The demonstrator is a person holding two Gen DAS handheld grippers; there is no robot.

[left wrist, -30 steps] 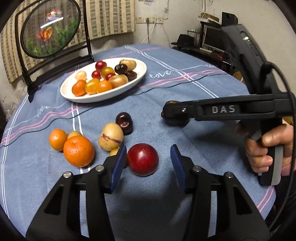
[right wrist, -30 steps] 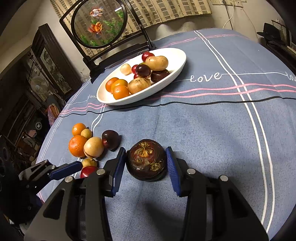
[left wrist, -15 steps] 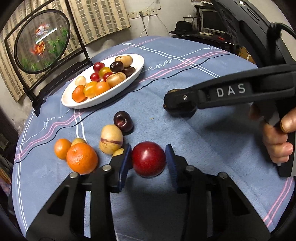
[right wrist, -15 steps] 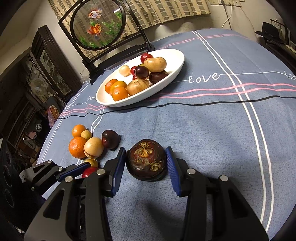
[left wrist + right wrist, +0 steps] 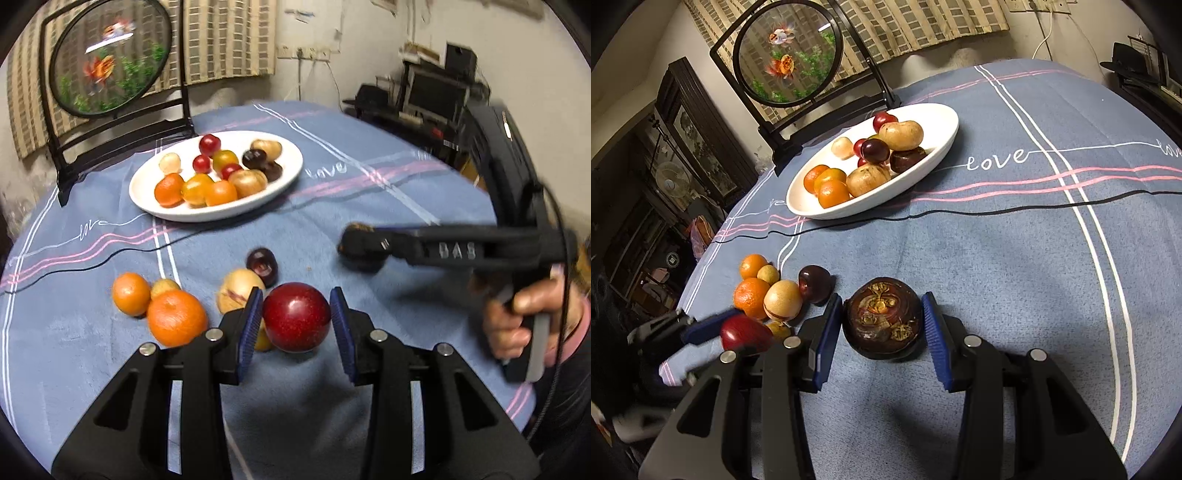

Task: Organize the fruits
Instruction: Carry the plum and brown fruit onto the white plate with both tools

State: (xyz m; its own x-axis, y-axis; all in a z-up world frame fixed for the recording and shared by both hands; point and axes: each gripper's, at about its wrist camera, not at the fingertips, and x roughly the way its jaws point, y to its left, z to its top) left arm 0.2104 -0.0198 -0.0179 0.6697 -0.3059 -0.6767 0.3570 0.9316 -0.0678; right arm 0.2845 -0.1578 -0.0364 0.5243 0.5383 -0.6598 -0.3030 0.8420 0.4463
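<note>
To the far left of the left hand-held gripper [image 5: 296, 320], two oranges lie on the blue-clothed counter [image 5: 369, 206]: a small orange [image 5: 131, 293] and a bigger orange [image 5: 177, 322] nearer the camera, with a small yellowish fruit [image 5: 165, 286] tucked between them. Just past the left finger sits a tan round fruit [image 5: 238, 293], and beyond it a dark plum [image 5: 261, 261]. The left hand-held gripper itself pinches a red plum [image 5: 296, 316], its blue pads pressed against the plum's two sides; whether the plum is clear of the cloth cannot be told.

Farther ahead and to the left of that hand-held gripper stands a white oval plate [image 5: 291, 166] loaded with oranges, red and dark plums and tan fruits. Behind the plate, a round goldfish picture in a black stand [image 5: 110, 55] sits at the counter's far edge.

To the right, the right hand-held gripper [image 5: 882, 319] rests low over the counter, held by a hand [image 5: 517, 321]. Its blue pads sit against both sides of a dark brown round fruit [image 5: 882, 317] with gold-coloured markings on top, which rests on the cloth. From this hand-held gripper the loose fruits lie to the left, the plate ahead and left, and the word "love" is stitched on the cloth ahead to the right.
</note>
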